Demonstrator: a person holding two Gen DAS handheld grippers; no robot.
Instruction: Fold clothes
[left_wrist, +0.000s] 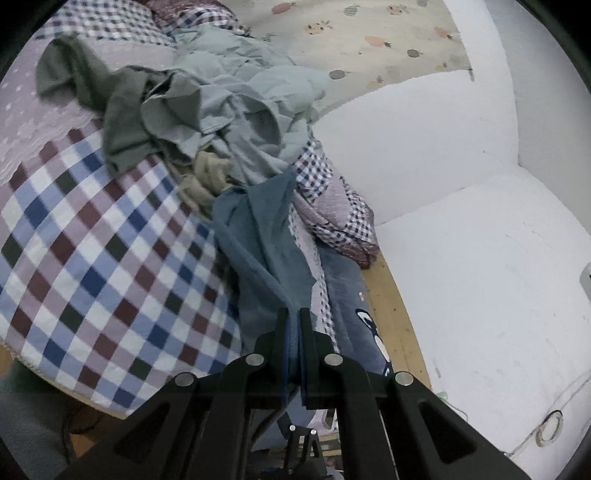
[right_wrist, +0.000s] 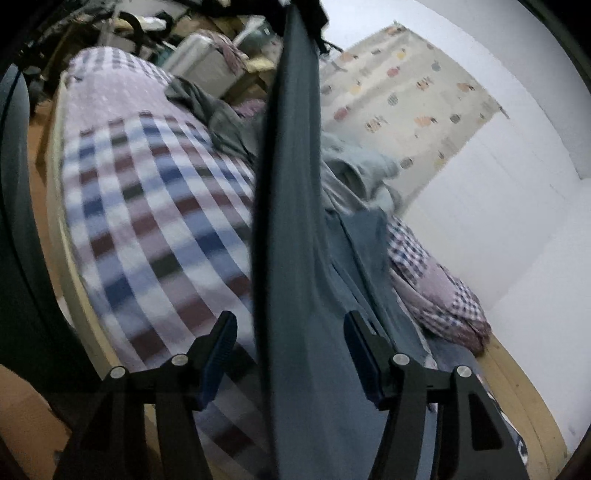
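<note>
A slate-blue garment (left_wrist: 266, 243) trails from the clothes pile across the checked bedspread (left_wrist: 92, 258). My left gripper (left_wrist: 294, 317) is shut on its near edge, the cloth pinched between the pads. In the right wrist view the same garment (right_wrist: 291, 221) hangs as a long taut band from the top of the frame down between the fingers. My right gripper (right_wrist: 290, 354) stands open around that band, and its blue pads (right_wrist: 218, 358) stay clear of the cloth. The left gripper is a dark shape (right_wrist: 310, 14) at the band's top end.
A heap of pale blue-green (left_wrist: 236, 96) and olive (left_wrist: 110, 103) clothes lies at the back of the bed. A small-check pillow (left_wrist: 332, 214) lies by the white wall (left_wrist: 461, 184). A wooden bed rim (left_wrist: 391, 314) runs along the wall; a suitcase (right_wrist: 207, 62) stands beyond the bed.
</note>
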